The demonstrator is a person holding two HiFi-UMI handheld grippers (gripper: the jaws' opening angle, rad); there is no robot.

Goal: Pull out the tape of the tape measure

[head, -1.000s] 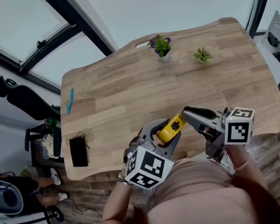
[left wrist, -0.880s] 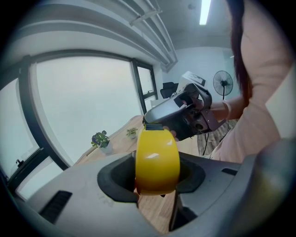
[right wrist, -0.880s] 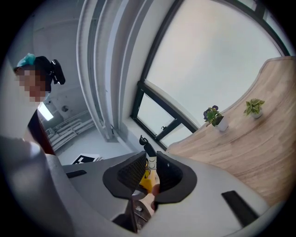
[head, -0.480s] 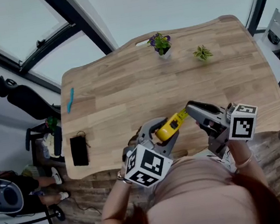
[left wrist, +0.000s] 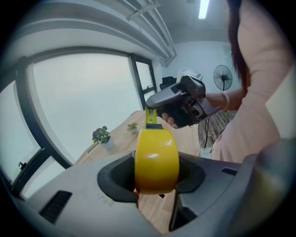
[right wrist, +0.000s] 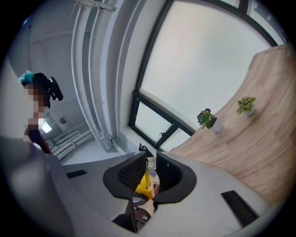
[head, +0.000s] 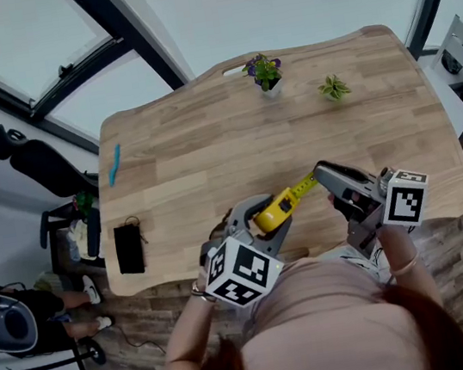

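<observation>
Fig. My left gripper (head: 261,221) pinches the yellow tape measure (head: 272,210) by its case, with one jaw pressed on each flat side. In the left gripper view the case (left wrist: 156,159) fills the gap between them. I hold it in the air over the near edge of the wooden table (head: 210,157), close to my body. A short, straight length of yellow tape (head: 303,185) runs from the case up and to the right to my right gripper (head: 320,172). Its jaws stand nearly together and clamp the tape's end. In the right gripper view the metal end hook (right wrist: 150,162) sits between their ribbed faces, with the case just beyond. A flowering potted plant (head: 264,72) and a smaller green plant (head: 335,88) stand at the table's far edge, well apart from both grippers.
</observation>
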